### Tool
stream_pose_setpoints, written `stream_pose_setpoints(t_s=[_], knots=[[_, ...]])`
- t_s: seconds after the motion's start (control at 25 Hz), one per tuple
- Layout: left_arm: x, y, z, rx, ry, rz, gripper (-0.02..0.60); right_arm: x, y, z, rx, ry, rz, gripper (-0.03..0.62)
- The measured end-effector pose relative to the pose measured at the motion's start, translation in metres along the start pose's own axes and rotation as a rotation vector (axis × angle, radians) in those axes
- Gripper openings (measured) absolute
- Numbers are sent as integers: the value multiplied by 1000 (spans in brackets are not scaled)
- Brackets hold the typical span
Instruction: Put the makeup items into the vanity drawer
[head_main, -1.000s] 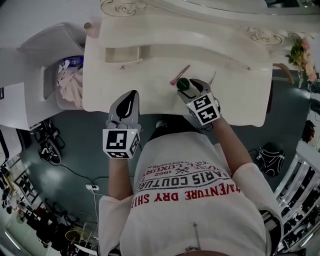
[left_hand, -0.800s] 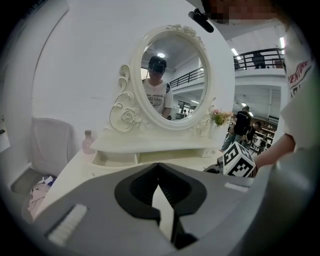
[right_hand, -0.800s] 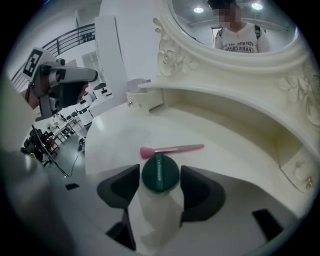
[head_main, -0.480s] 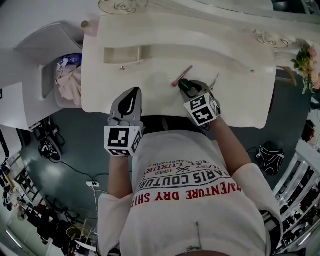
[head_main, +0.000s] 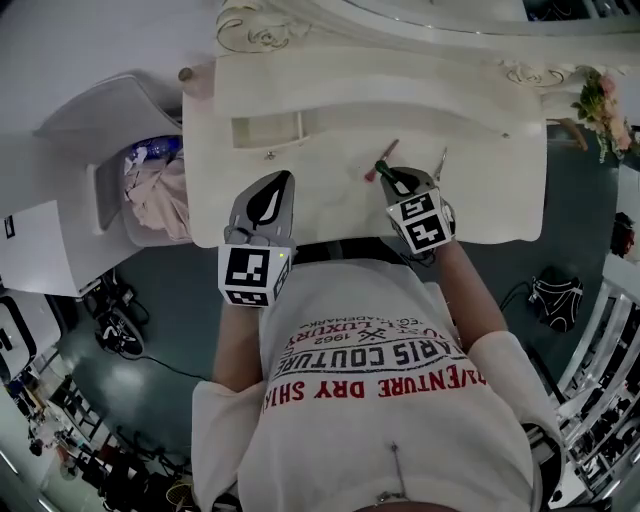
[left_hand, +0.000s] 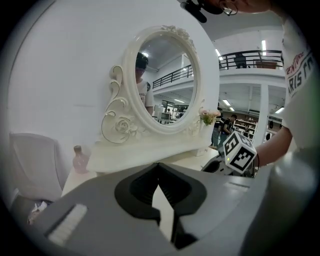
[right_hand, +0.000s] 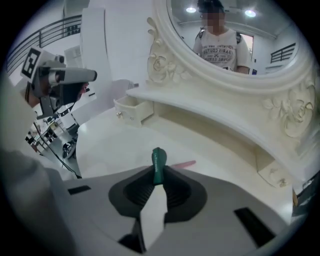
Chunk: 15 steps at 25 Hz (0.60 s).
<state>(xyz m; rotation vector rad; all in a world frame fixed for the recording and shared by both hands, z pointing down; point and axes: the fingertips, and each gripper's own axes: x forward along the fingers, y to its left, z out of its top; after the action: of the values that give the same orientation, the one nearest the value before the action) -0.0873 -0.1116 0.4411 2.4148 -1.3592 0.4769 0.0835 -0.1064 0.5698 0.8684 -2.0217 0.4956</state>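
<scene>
Grips green makeup tube (right_hand: 158, 162) in right gripper (right_hand: 157, 176), fresh from closing those jaws onto it, tube tip poking out past the pads. Leaves pink stick (right_hand: 182, 164) lying on vanity top (head_main: 480, 150) just beyond the jaws, slightly right. Shows open drawer (right_hand: 132, 107) well ahead and left of the right jaws, under the mirror shelf. Holds left gripper (left_hand: 160, 176) clenched on nothing at the vanity's near edge, with oval mirror (left_hand: 165, 80) ahead of its jaws and pink bottle (left_hand: 80, 160) off left.
</scene>
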Motion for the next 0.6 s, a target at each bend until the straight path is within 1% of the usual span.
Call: stream_pose_setpoints(t_s=[0.12, 0.28, 0.48, 0.6], knots=[[-9, 22, 7, 30, -11, -17, 11, -5, 7, 35, 11, -67, -39, 54], [-28, 51, 15, 49, -40, -31, 11, -5, 28, 81, 11, -152, -41, 54], [-47, 101, 15, 62, -51, -2, 11, 16, 55, 140, -25, -190, -36, 54], [-58, 123, 13, 68, -51, 6, 11, 29, 72, 164, -41, -205, -28, 54]])
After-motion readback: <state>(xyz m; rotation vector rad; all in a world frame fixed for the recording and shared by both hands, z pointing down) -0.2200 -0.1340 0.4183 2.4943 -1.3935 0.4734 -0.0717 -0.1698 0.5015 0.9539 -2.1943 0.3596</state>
